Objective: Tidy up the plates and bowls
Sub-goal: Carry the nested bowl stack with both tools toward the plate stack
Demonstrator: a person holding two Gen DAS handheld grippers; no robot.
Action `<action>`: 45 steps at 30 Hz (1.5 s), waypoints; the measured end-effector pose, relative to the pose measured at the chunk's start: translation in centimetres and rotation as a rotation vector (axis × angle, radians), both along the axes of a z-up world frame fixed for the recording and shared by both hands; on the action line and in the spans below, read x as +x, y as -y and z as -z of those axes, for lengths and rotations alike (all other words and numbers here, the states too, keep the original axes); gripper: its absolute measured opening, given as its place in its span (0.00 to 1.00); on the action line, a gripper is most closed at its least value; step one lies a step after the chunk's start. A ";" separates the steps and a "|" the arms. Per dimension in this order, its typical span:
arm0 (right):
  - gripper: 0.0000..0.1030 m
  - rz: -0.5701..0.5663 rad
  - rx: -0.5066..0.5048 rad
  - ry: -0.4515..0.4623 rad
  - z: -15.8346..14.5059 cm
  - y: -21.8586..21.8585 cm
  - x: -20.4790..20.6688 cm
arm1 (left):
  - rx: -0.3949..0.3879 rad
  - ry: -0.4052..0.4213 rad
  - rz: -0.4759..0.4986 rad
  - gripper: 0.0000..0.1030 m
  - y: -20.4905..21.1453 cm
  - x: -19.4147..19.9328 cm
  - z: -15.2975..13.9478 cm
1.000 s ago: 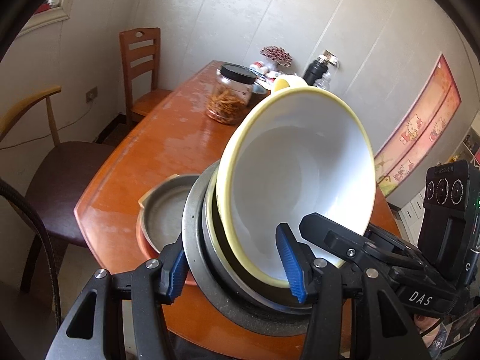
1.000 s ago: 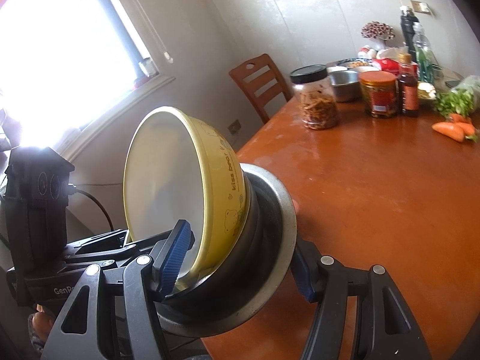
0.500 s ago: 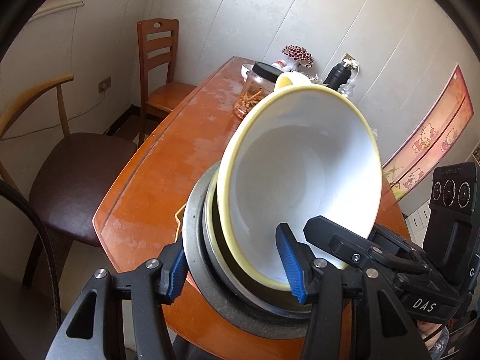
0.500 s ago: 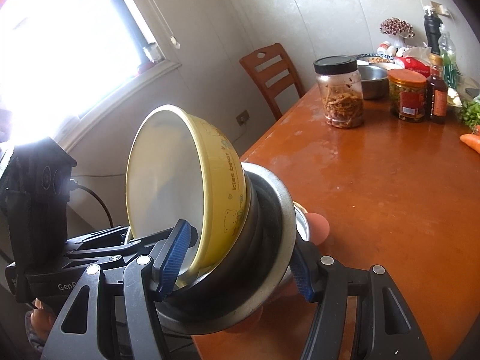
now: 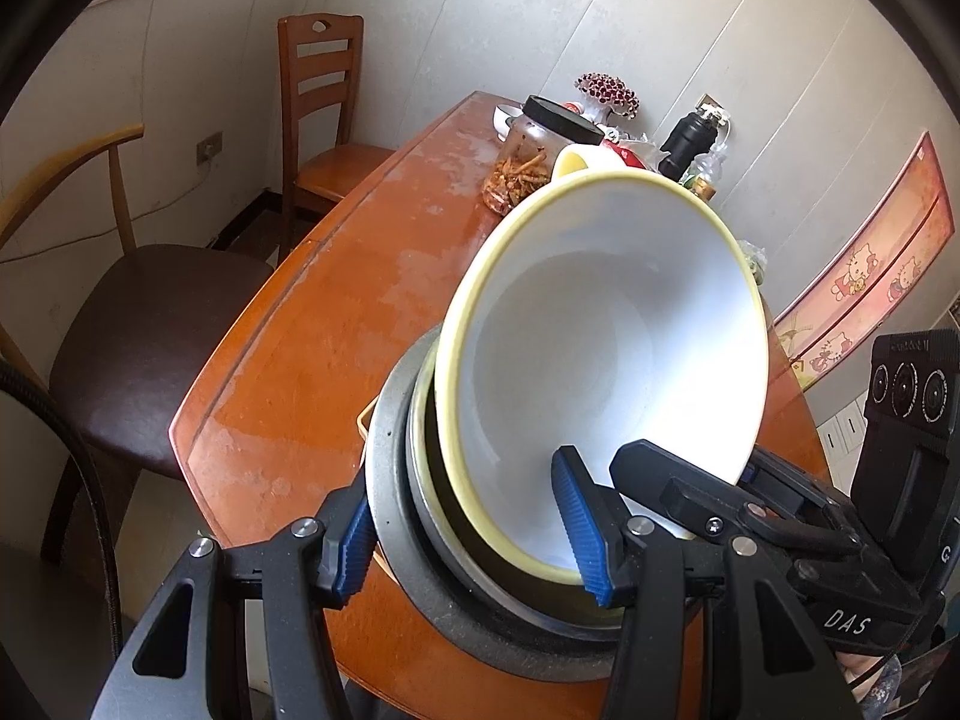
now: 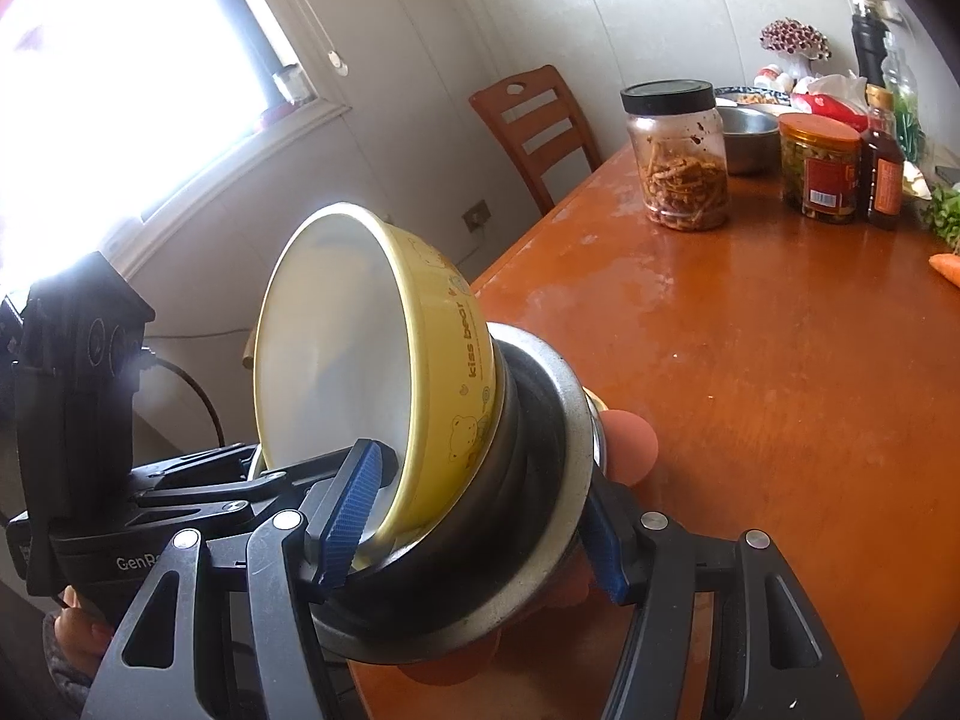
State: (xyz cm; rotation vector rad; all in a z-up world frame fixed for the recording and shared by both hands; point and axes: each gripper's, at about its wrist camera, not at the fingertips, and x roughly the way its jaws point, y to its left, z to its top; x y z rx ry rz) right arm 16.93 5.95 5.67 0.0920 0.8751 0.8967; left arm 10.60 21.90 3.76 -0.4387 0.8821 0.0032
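Observation:
A yellow bowl with a white inside [image 5: 606,360] is nested in a dark grey metal bowl [image 5: 390,480]; the stack is tilted on its side. My left gripper [image 5: 468,531] is shut on the stack's rims, one pad inside the yellow bowl, one outside the metal bowl. My right gripper [image 6: 474,534] is shut on the same stack [image 6: 444,372] from the opposite side. The stack is held over the near end of the orange table [image 6: 780,360]. A pink-orange dish [image 6: 627,438] shows partly behind the metal bowl.
At the table's far end stand a black-lidded jar of snacks [image 6: 678,156], a steel bowl [image 6: 744,132], an orange-lidded jar [image 6: 819,168], a sauce bottle [image 6: 882,174] and greens. A wooden chair [image 5: 324,114] and a dark-seated chair [image 5: 144,324] stand left of the table.
Both grippers have pulled back and up from the table with the bowl stack still held. The pink dish under it has gone mostly out of sight in the left wrist view.

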 end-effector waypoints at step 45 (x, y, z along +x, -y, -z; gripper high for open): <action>0.69 0.056 -0.025 0.050 -0.5 1.7 -1.9 | 0.062 0.015 -0.011 0.59 0.9 -0.9 0.3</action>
